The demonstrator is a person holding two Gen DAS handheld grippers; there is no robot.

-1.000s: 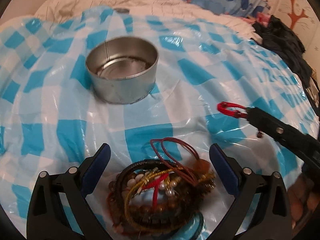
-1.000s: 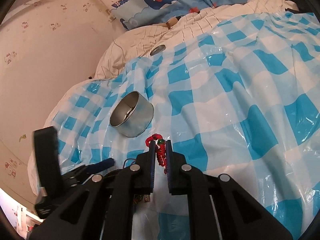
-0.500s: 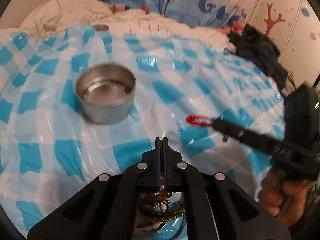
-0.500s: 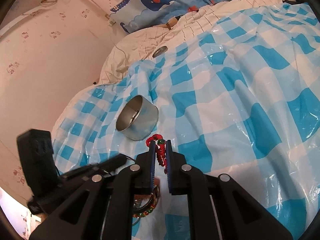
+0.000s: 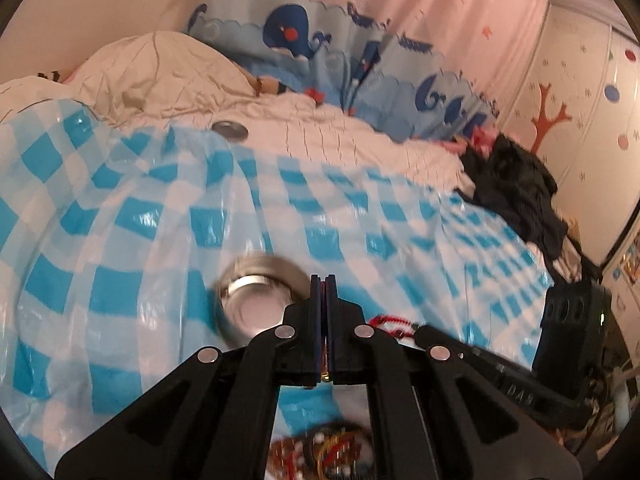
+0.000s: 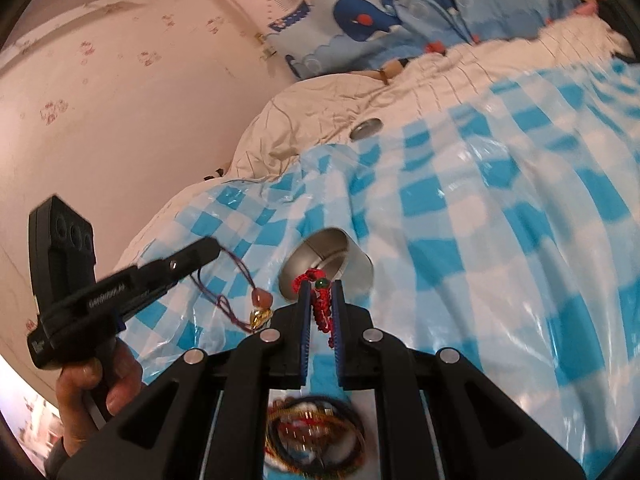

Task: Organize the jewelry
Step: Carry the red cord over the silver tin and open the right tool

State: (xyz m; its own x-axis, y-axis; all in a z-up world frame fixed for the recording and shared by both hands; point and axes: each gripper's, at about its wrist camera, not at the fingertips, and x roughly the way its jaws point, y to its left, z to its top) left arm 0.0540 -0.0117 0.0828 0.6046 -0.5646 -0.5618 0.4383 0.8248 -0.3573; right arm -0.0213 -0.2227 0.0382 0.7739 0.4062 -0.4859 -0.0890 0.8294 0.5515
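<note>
— Tangled cords and beads, nearest, at six o'clock?
— Yes, the jewelry pile (image 6: pixel 316 436) on the checked plastic sheet (image 6: pixel 500 240). The right gripper (image 6: pixel 320 300) is clamped on a red braided bracelet (image 6: pixel 320 308).
— And the left gripper (image 6: pixel 208 248)?
— Pinching a purple cord necklace (image 6: pixel 240 280), pendant dangling. Beyond, at twelve o'clock, sits the round metal tin (image 6: pixel 328 264); its lid (image 6: pixel 366 128) lies far off.

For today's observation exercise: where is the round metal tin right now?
In the right wrist view, the metal tin sits on the checked sheet, just beyond the red bracelet.
</note>
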